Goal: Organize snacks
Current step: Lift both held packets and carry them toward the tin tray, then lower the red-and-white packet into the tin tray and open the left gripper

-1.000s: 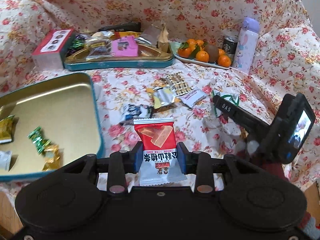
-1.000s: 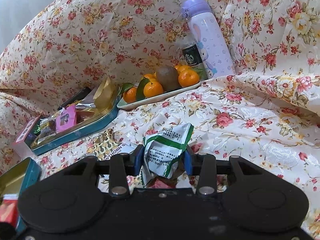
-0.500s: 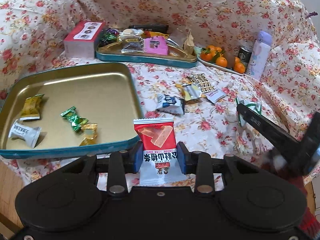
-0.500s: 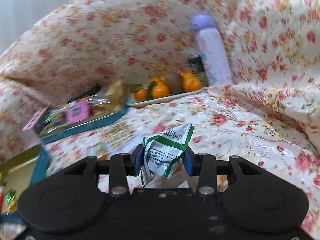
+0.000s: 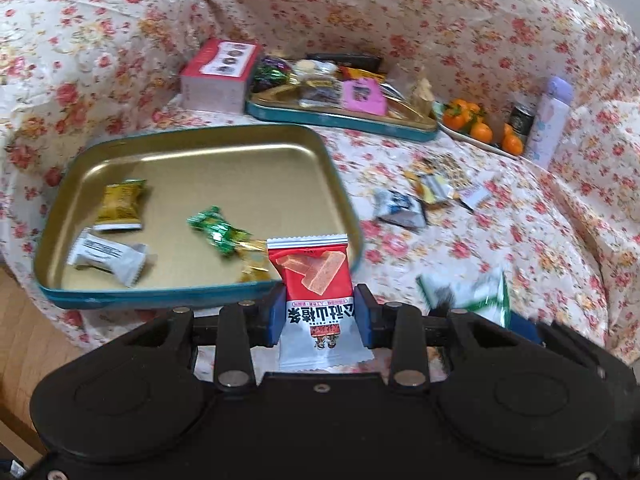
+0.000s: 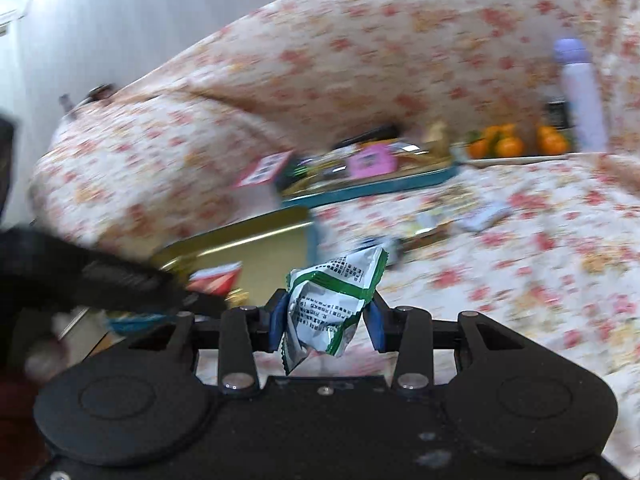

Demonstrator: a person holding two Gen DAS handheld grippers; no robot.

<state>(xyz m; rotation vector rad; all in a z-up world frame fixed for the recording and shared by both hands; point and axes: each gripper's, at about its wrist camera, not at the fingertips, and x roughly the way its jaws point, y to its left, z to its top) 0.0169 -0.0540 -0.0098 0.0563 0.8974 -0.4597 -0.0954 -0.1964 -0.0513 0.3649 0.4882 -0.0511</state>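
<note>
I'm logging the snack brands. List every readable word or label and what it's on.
"公社山楂条", upside down: red snack packet in the left gripper.
Fine print, too small to read: green-and-white packet in the right gripper.
Labels too blurred to read: red box, dark can.

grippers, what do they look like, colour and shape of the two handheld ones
Both match: the left gripper and right gripper have a matte black body with two round raised discs, black linkage bars pinned with silver rivets, and blue pads on the fingers. No cables or sleeve are clearly visible.
</note>
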